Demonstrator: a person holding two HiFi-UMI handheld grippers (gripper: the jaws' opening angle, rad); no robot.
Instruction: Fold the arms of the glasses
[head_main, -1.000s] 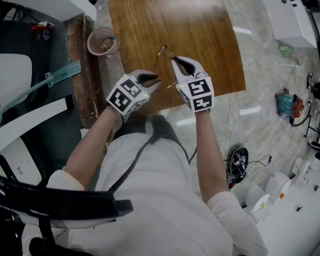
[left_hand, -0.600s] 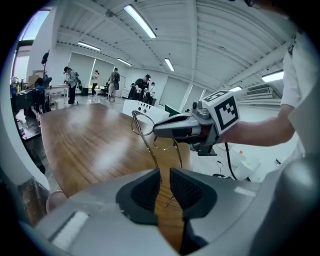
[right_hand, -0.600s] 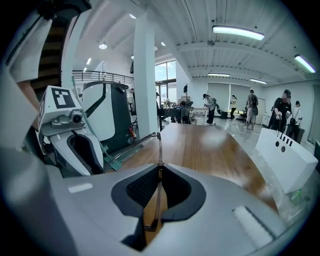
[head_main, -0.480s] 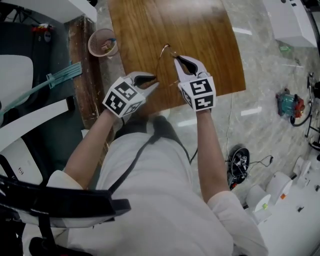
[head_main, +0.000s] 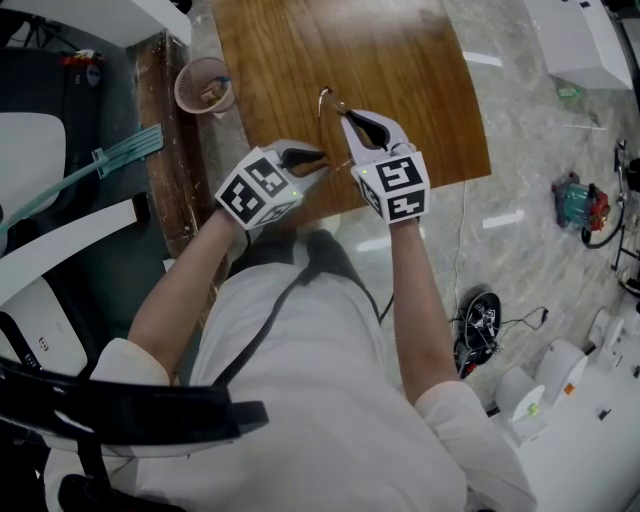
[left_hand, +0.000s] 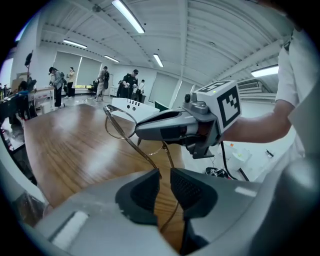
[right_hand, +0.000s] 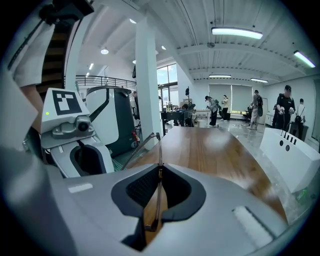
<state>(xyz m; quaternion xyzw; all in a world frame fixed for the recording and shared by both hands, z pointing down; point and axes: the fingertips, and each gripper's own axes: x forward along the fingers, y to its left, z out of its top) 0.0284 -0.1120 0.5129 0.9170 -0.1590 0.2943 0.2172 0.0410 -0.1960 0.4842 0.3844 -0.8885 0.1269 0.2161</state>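
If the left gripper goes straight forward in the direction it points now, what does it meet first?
Most likely the right gripper, which lies across its line just past the glasses wire between the left gripper's jaws; depth is hard to judge.

right gripper (right_hand: 159, 168): fingers clamped on thin glasses (right_hand: 160, 150) frame | wooden table (right_hand: 215, 150) beyond

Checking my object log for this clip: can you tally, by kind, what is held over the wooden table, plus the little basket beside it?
Glasses: 1
Claws: 2, the left claw and the right claw
Pink basket: 1
Total: 4
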